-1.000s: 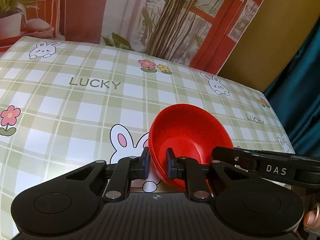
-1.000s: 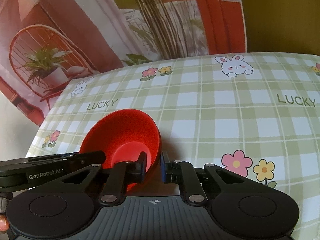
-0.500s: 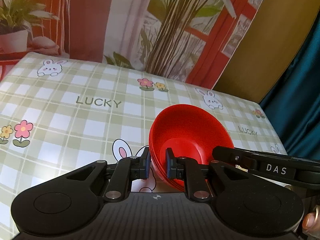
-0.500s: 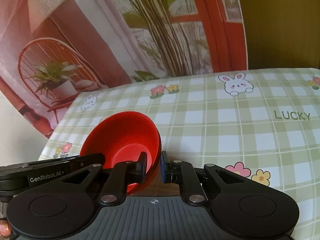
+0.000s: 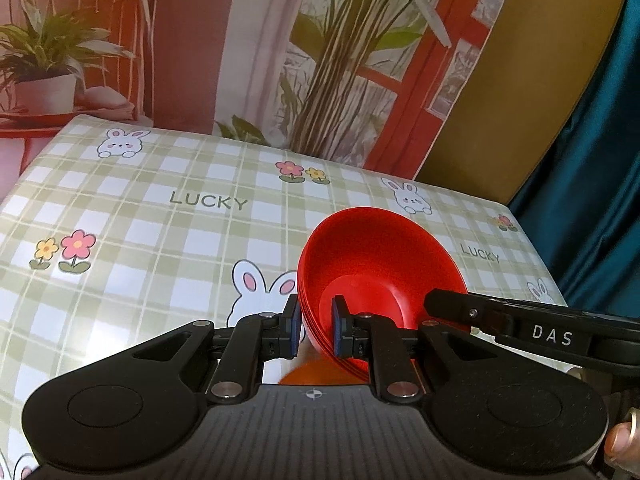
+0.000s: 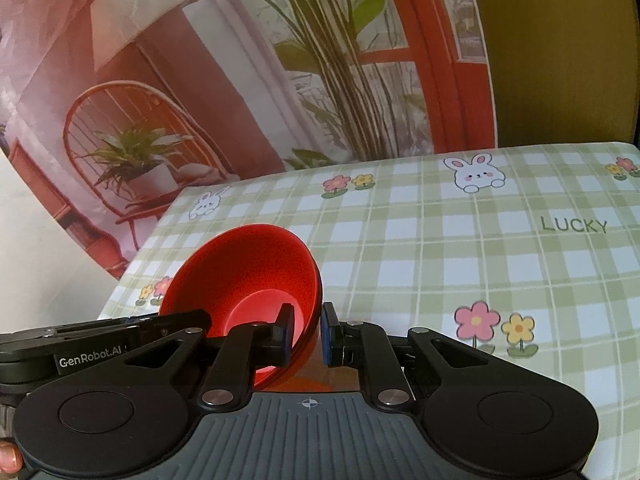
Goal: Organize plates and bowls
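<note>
A stack of shiny red plastic bowls (image 5: 380,264) sits nested together, tipped up on its side above the table (image 5: 152,240). From the ridges along the rim I count about four bowls, but the edges are too thin to be sure. The open side faces up and away, and the smooth round bottom of the top bowl shows inside.

Two claws hold this one stack. The left claw (image 5: 316,330) is nearly closed and pinches the rim on the stack's left side, with one finger inside the bowl and one outside. The right claw (image 6: 306,334) is also nearly closed and pinches the rim on the other side in the same way. Each claw shows up as a black bar at the edge of the other's view.

The table wears a green and white checked cloth with bunnies, pink and yellow flowers and the word LUCKY. Behind it hangs a printed backdrop (image 5: 320,60) with plants, a red window frame and a chair. A dark teal curtain (image 5: 600,152) hangs at the right.
</note>
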`<state>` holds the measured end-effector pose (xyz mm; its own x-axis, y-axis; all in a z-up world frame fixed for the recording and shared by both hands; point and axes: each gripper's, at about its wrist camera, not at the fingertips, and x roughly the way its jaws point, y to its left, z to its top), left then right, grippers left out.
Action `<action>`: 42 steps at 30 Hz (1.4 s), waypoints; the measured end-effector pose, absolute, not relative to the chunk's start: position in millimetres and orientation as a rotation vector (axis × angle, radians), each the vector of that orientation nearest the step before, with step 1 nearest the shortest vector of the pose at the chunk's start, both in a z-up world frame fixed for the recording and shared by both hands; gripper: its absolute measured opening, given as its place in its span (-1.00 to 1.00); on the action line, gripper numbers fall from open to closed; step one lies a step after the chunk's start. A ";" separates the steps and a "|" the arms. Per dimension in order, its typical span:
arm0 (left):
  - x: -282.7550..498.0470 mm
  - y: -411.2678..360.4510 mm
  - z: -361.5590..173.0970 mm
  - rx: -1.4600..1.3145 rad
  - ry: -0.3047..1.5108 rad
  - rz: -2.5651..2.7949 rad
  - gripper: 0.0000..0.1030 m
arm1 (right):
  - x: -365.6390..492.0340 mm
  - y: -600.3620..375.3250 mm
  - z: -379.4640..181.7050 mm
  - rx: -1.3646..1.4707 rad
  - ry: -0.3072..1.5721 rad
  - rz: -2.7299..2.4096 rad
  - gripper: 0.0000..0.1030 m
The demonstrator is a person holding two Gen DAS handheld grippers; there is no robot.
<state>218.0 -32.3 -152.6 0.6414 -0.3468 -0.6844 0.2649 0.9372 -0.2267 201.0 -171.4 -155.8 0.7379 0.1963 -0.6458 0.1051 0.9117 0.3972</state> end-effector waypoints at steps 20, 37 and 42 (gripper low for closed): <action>156.7 -15.4 -159.1 -0.154 0.823 -0.303 -0.66 | 151.7 -156.9 -164.0 0.458 0.750 0.084 -0.74; 146.2 -10.4 -178.6 -0.181 0.891 -0.280 -0.65 | 140.8 -151.0 -185.4 0.478 0.794 0.099 -0.74; 146.1 -10.9 -183.5 -0.177 0.907 -0.275 -0.65 | 141.7 -151.3 -191.1 0.486 0.812 0.097 -0.74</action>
